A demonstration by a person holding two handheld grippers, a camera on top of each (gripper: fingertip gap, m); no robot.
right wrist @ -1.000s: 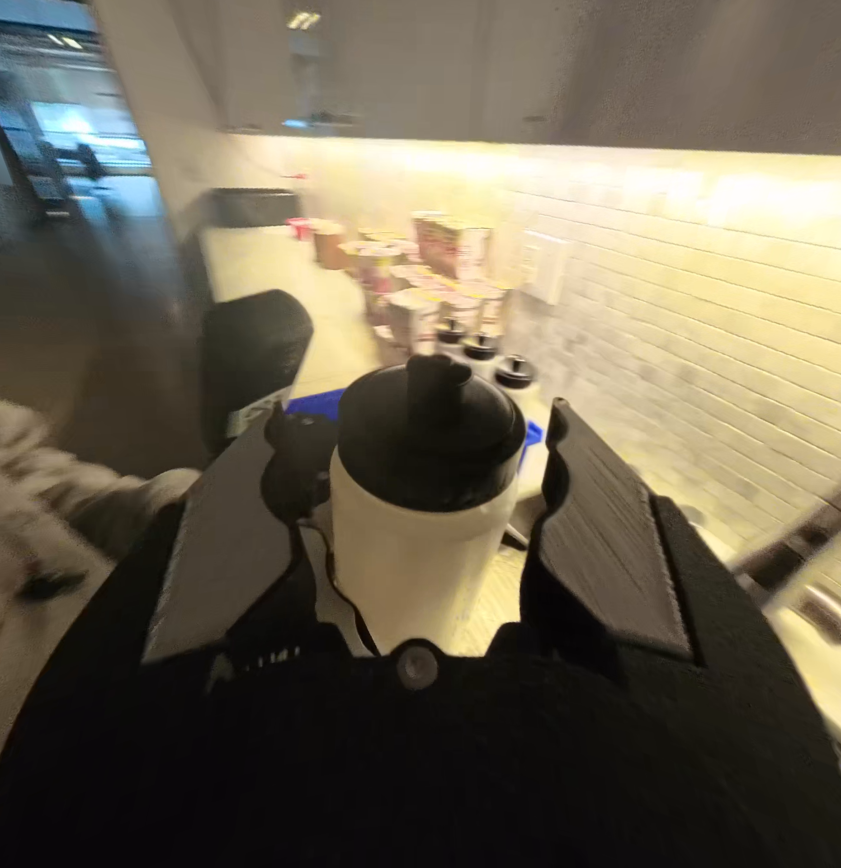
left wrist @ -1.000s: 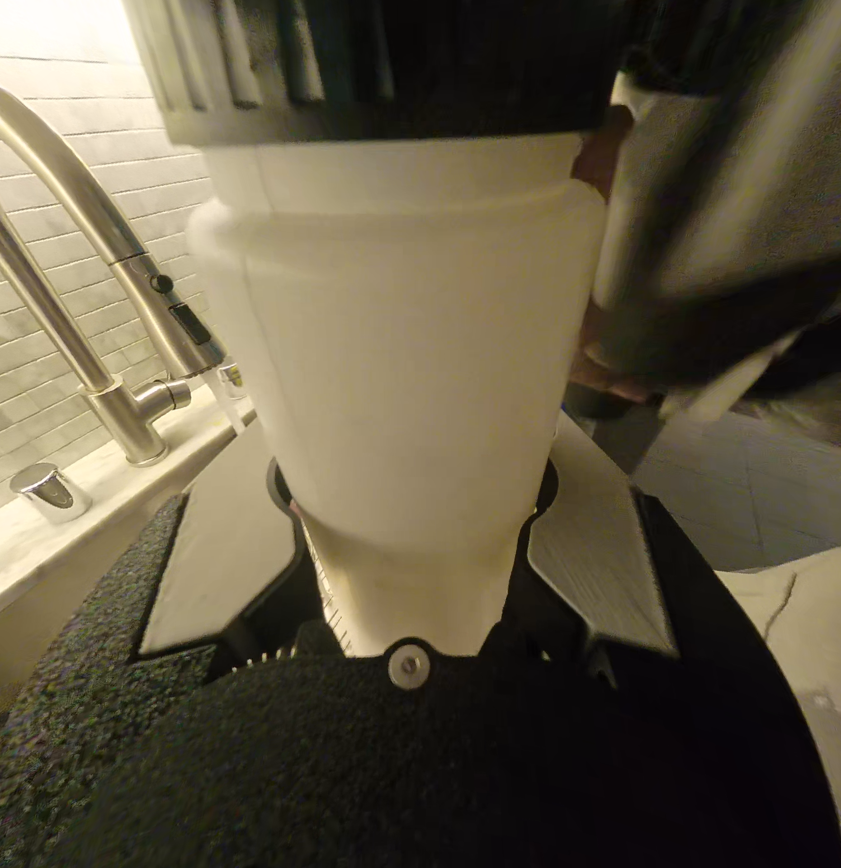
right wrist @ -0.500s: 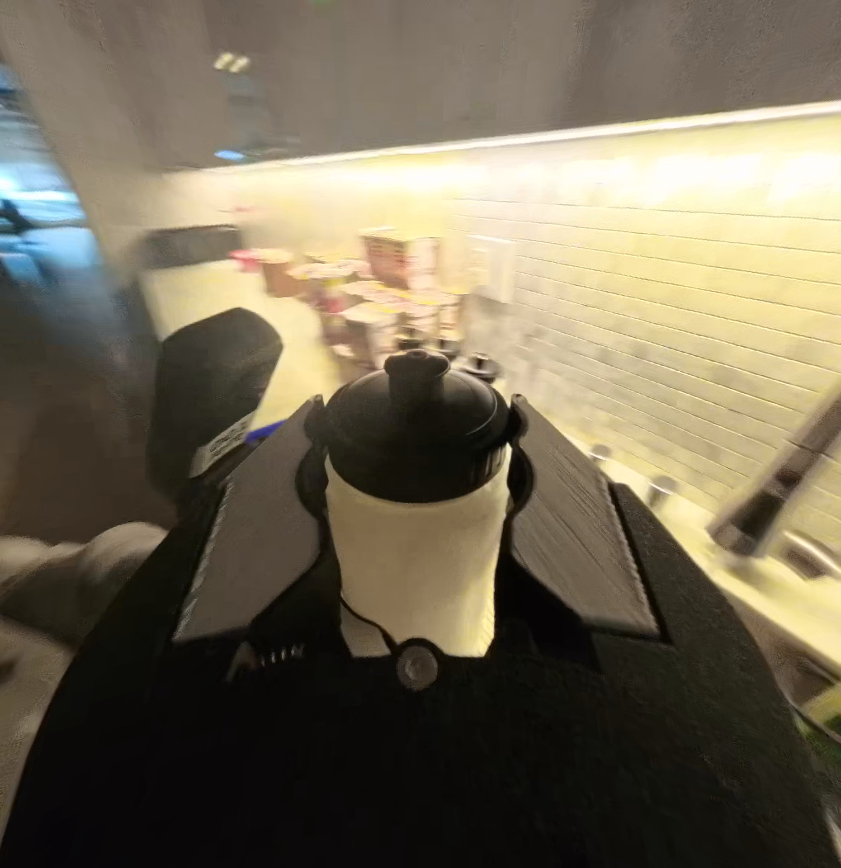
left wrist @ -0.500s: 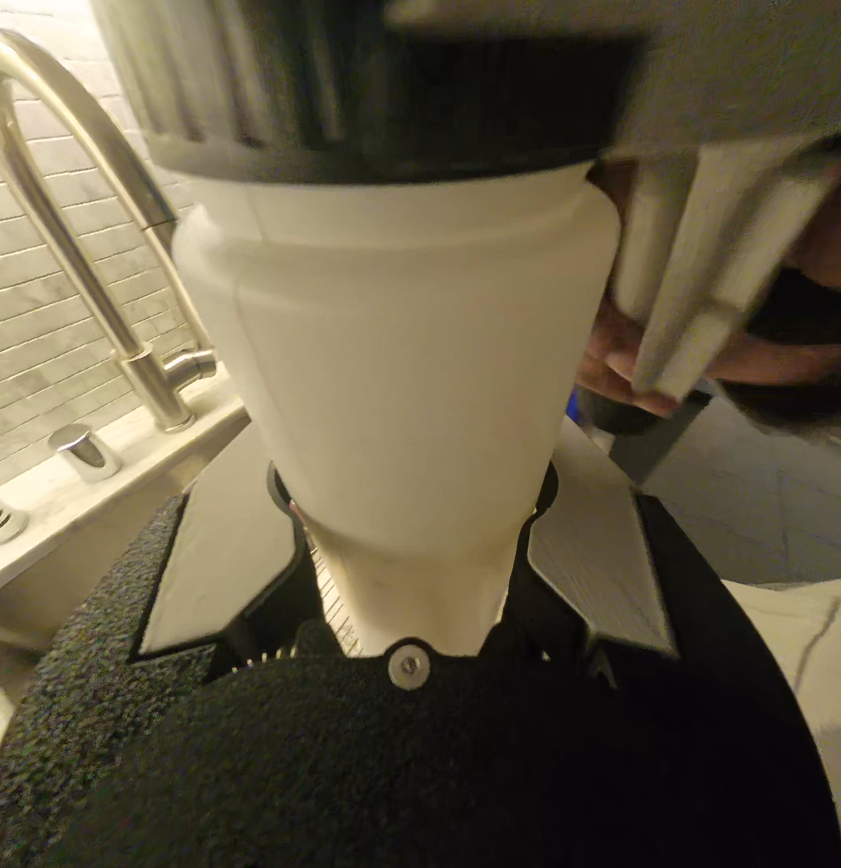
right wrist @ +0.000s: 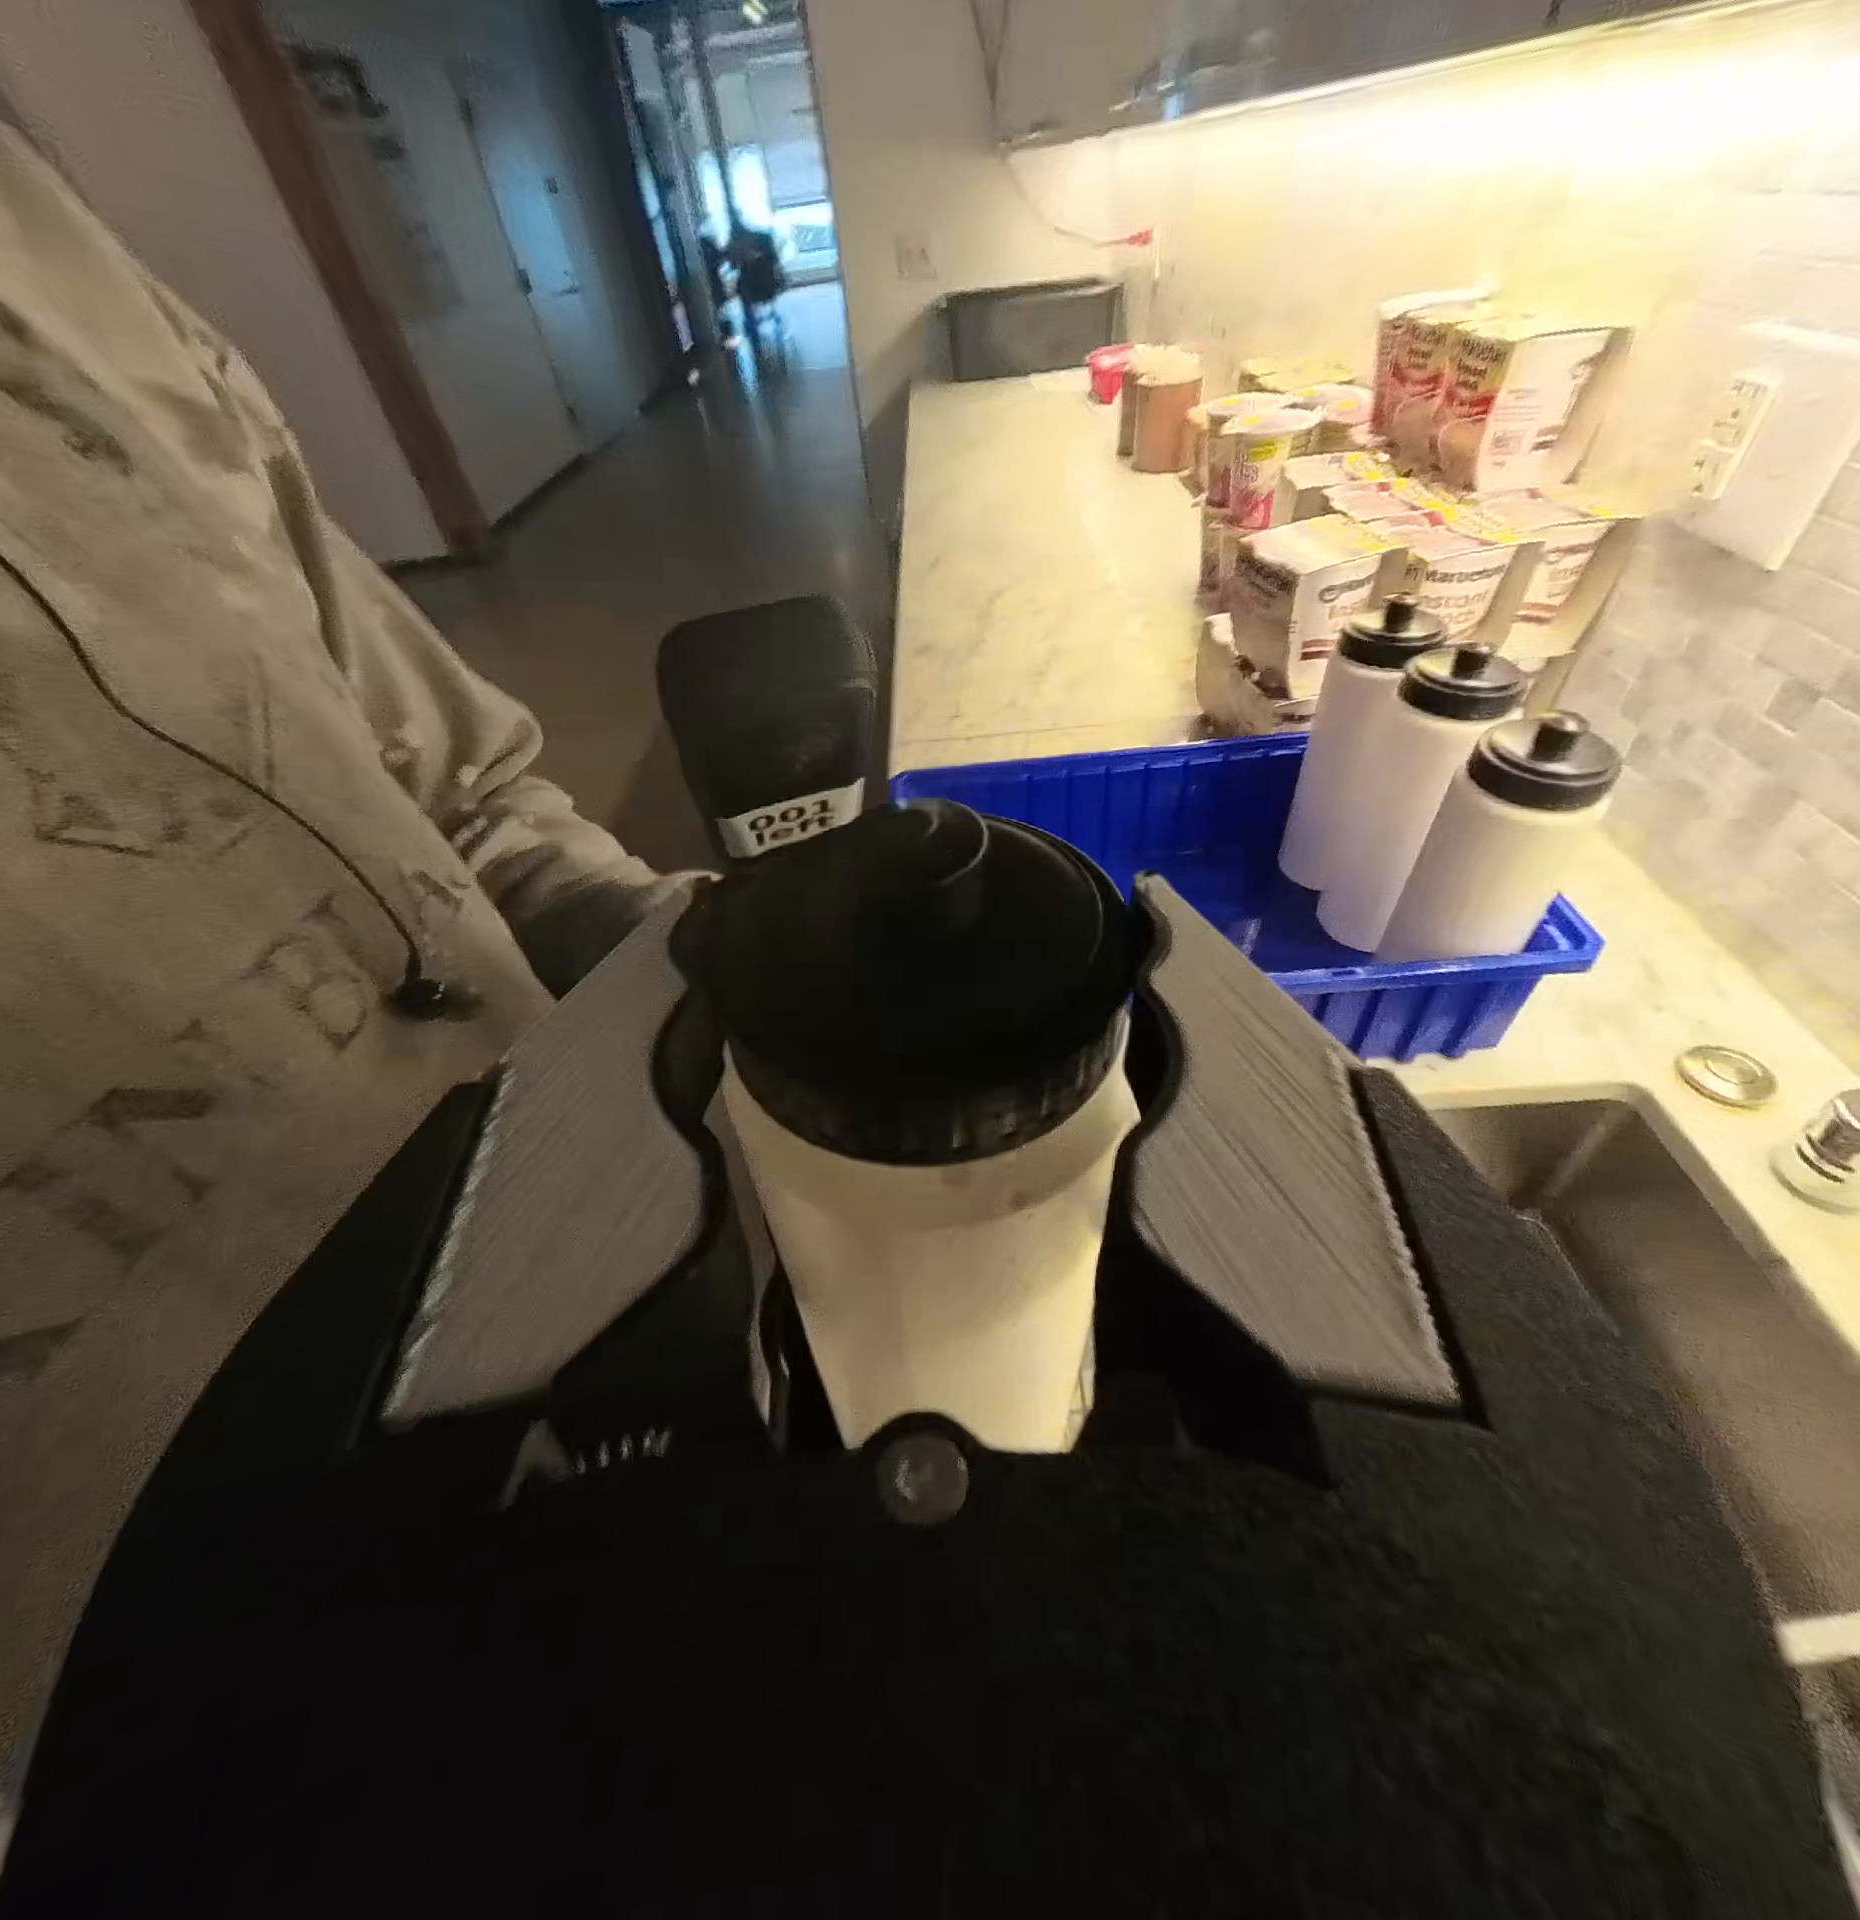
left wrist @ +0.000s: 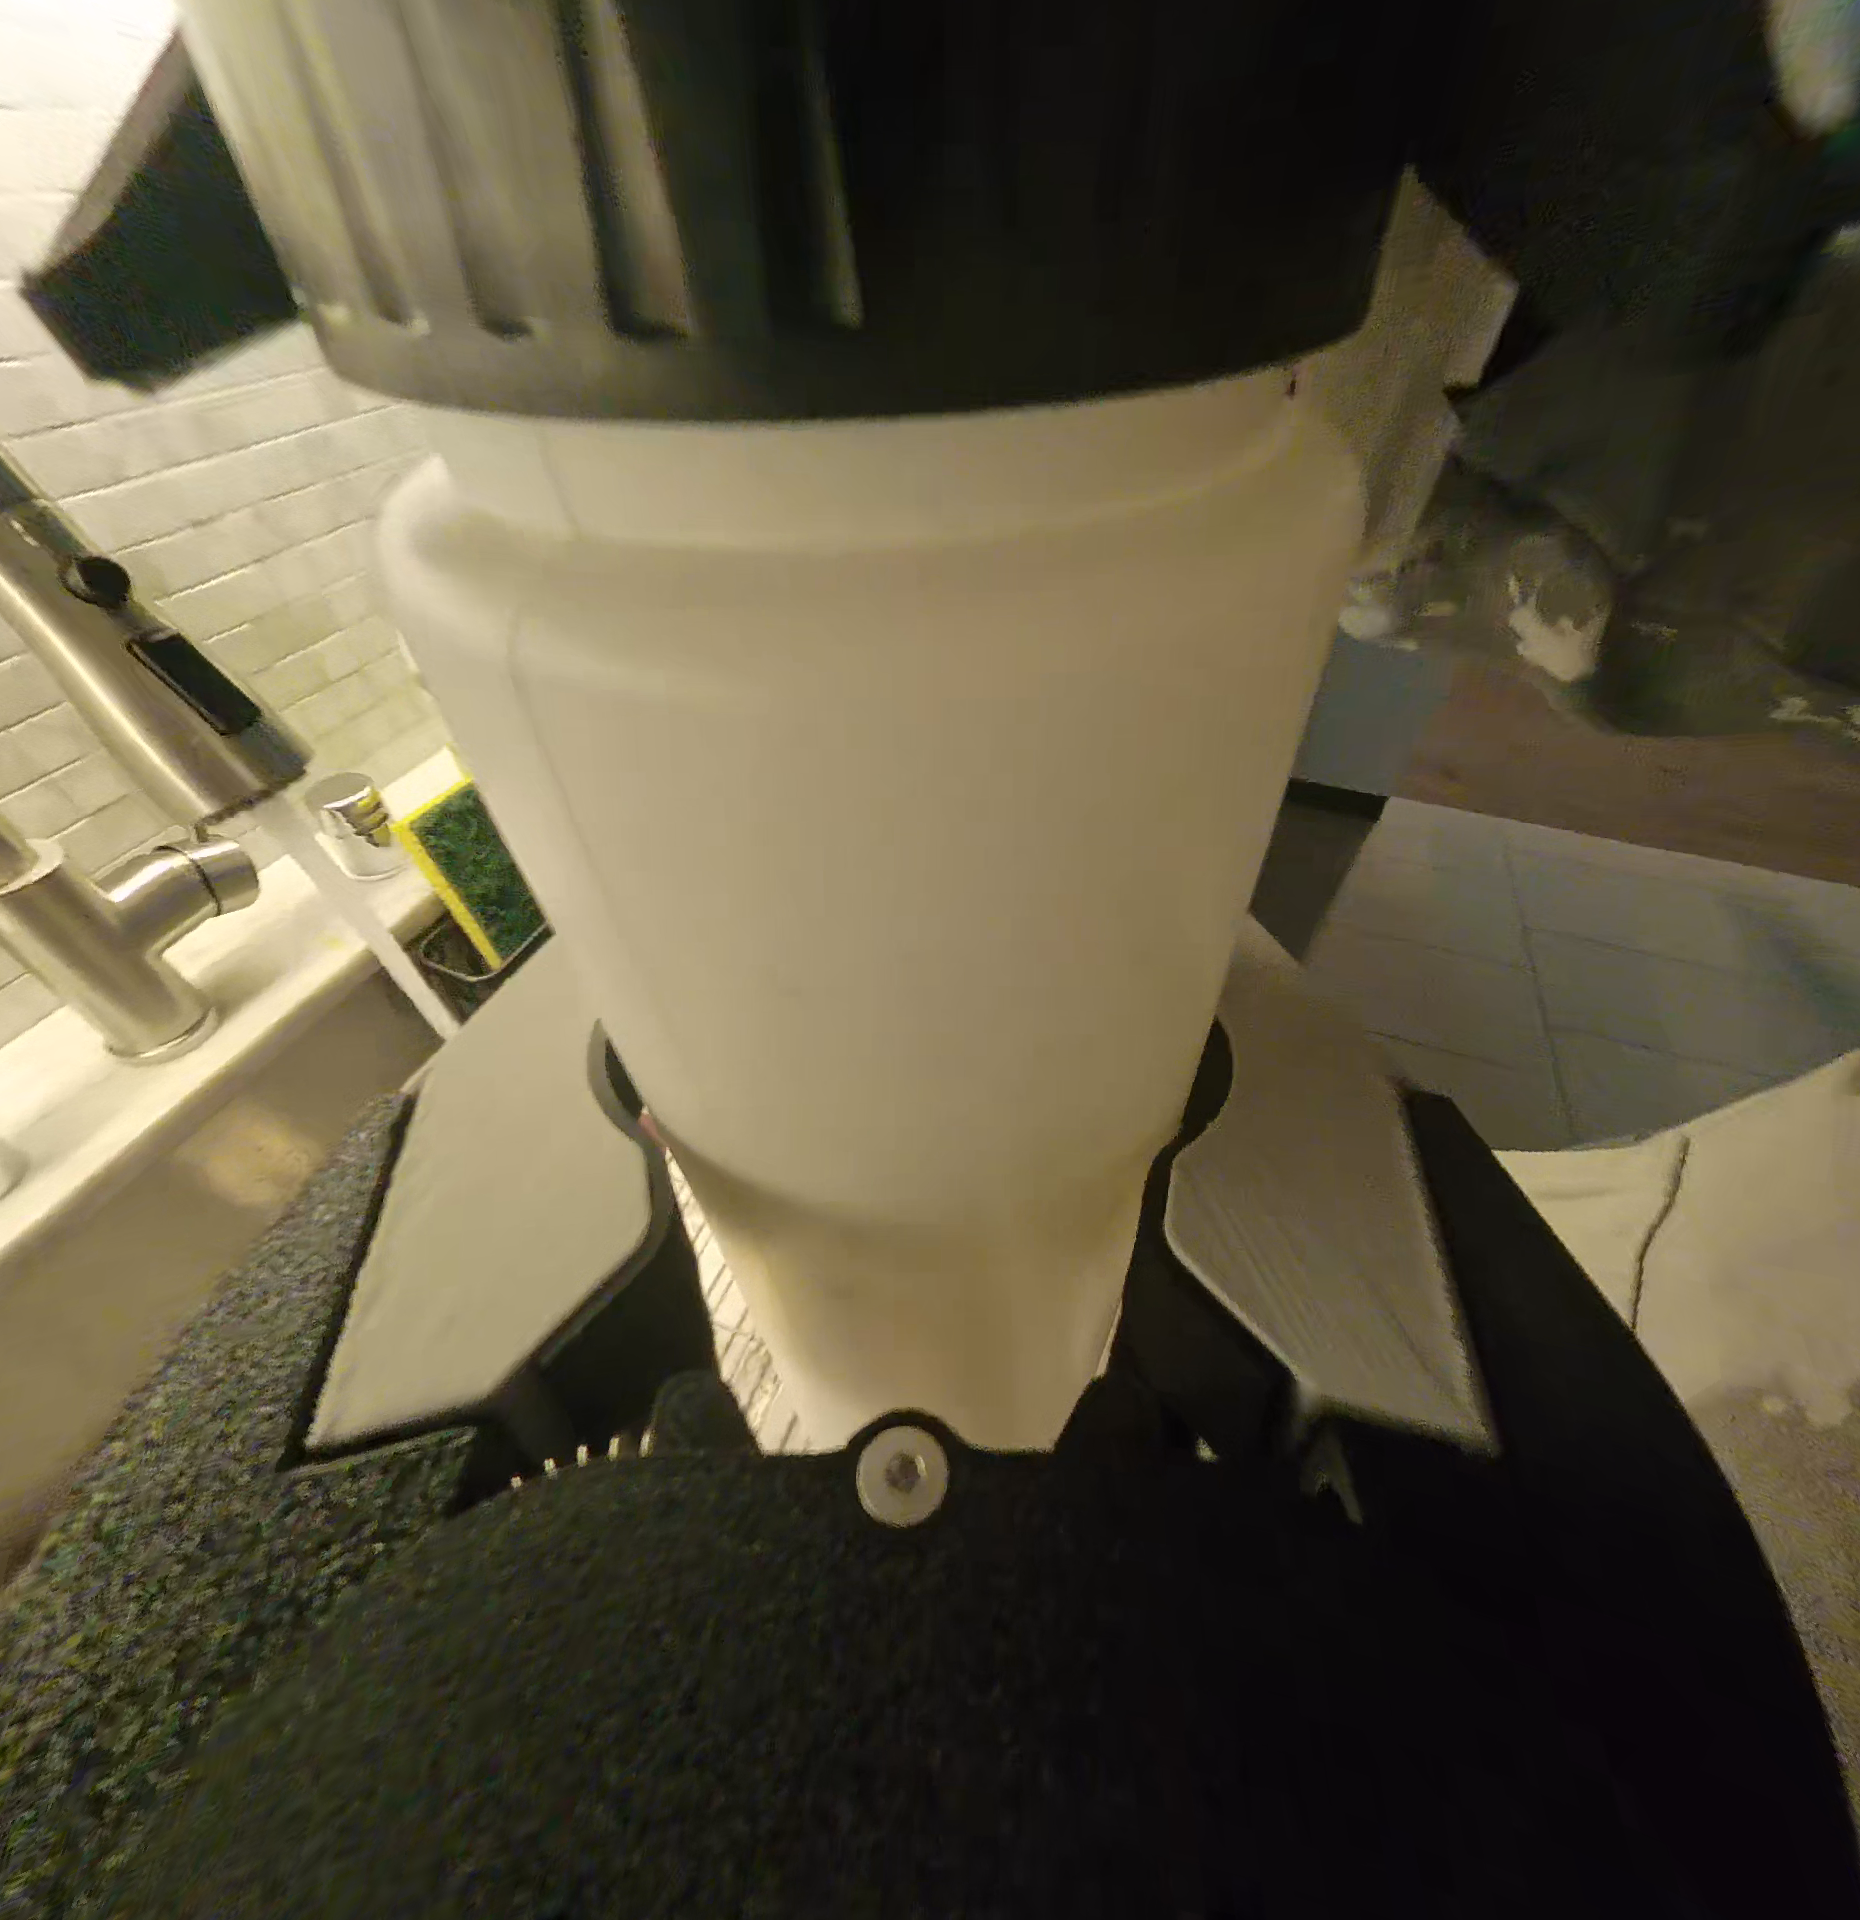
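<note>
A white squeeze bottle [left wrist: 905, 779] with a black ribbed cap [left wrist: 905, 208] fills the left wrist view. My left gripper [left wrist: 910, 1039] is shut on the bottle's lower body and holds it upright. In the right wrist view the same bottle [right wrist: 936, 1278] stands between my fingers, and my right gripper [right wrist: 915, 914] is shut on its black cap [right wrist: 905, 997], the notched fingers on either side of it. The left gripper's black body [right wrist: 765, 717] shows just behind the cap.
A steel faucet [left wrist: 105, 727] runs water at the left, with a green-yellow sponge [left wrist: 469, 873] behind it. A blue bin [right wrist: 1165, 821] holds three more capped bottles [right wrist: 1477, 852]. The sink [right wrist: 1632, 1226] lies at the right; food cups and boxes [right wrist: 1425, 488] stand along the counter. A person's sleeve [right wrist: 178, 727] is at the left.
My right gripper's fingers, wide apart one second ago, have closed in around the black cap. Both views have swung; the bottle stays in my left gripper.
</note>
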